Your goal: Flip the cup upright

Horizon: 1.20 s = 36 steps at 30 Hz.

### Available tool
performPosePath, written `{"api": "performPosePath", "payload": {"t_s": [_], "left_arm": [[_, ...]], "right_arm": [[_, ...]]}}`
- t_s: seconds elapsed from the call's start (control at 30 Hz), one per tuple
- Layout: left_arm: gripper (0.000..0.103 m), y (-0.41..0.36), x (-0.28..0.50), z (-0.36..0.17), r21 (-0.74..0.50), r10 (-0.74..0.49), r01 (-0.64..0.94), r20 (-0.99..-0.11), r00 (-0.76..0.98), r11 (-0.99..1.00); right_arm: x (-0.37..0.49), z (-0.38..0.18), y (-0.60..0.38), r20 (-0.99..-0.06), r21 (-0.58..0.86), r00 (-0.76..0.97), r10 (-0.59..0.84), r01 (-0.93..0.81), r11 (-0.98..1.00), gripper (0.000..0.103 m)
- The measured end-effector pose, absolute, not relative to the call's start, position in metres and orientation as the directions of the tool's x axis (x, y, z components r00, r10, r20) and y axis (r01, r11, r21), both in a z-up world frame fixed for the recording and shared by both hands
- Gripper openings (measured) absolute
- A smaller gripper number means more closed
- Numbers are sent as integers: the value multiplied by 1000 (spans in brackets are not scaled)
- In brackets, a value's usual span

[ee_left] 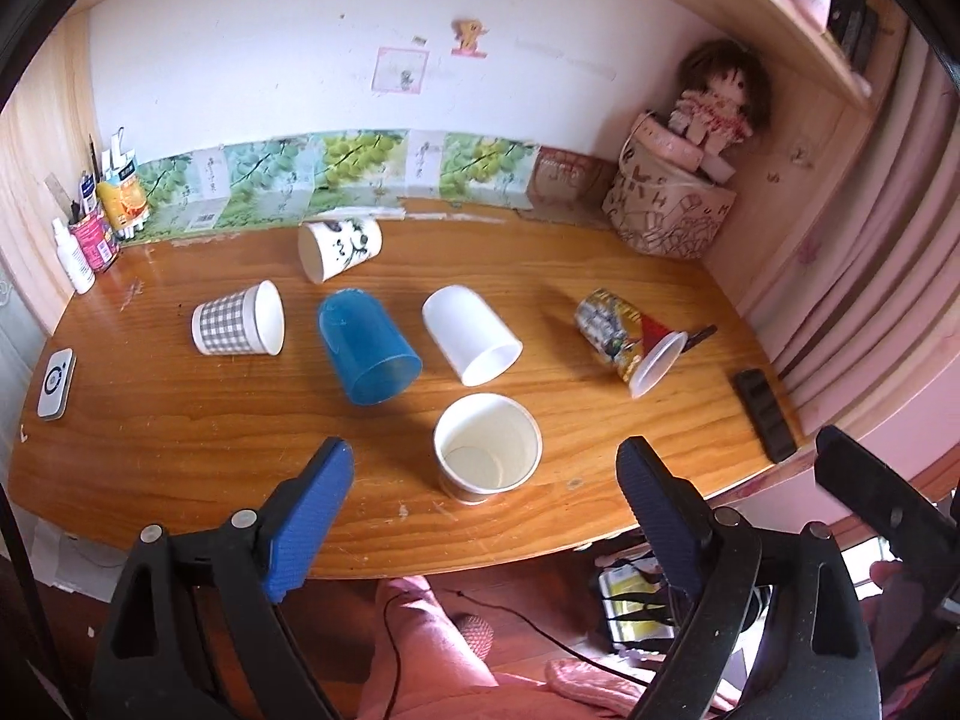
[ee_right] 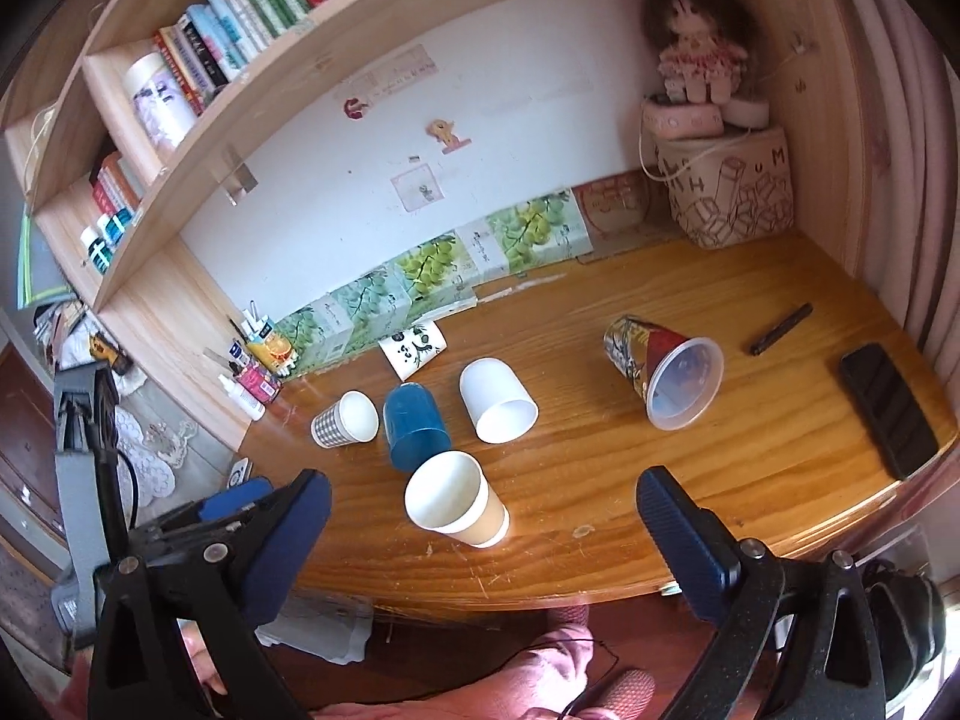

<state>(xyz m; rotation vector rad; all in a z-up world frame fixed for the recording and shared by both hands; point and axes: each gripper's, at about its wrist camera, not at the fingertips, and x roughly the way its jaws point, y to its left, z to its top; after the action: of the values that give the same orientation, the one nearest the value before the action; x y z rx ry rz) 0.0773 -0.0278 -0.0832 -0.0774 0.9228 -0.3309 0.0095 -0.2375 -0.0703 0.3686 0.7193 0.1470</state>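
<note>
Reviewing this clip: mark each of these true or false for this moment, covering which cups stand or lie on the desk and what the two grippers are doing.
1. The tan paper cup nearest the front edge stands upright. True.
2. The blue cup stands upright. False: it lies on its side.
3. The left gripper grips a cup. False: it is open and empty.
4. The right gripper is open. True.
5. The checked cup lies on its side. True.

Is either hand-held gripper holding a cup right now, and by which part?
Neither. The left hand-held gripper and right hand-held gripper are both open and empty; the upright tan paper cup stands free.
</note>
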Motion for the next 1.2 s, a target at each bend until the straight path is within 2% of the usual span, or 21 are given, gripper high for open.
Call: {"api": "performPosePath", "payload": {"t_s": [0.23, 0.4, 0.53, 0.67, 0.8, 0.93, 1.2], "left_arm": [[93, -20, 64, -55, -267, -333, 199, -721, 608, 943], [96, -13, 42, -28, -226, -287, 184, -616, 734, 956], [100, -6, 29, -19, -196, -201, 108, -558, 805, 975], [100, -11, 8, -8, -84, -54, 17, -465, 883, 996], [102, -12, -12, 0, -30, -3, -9, -379, 925, 1000], [102, -13, -10, 0, 2, 56, -59, -373, 926, 998], [103, -20, -9, -3, 13, 53, -53, -386, 921, 999]], "right_arm": [[-13, -47, -221, -581, 283, 784, 220, -59, 957, 102], [-28, -28, -199, -511, 162, 846, 152, -79, 984, 102], [-35, -18, -193, -450, 130, 881, 146, -97, 987, 102], [-38, -11, -195, -397, 157, 906, 145, -89, 984, 102], [-35, -8, -198, -383, 189, 910, 159, -92, 978, 102], [-35, -7, -196, -369, 190, 911, 184, -120, 975, 102], [-30, -9, -199, -383, 211, 902, 199, -124, 970, 103]]}}
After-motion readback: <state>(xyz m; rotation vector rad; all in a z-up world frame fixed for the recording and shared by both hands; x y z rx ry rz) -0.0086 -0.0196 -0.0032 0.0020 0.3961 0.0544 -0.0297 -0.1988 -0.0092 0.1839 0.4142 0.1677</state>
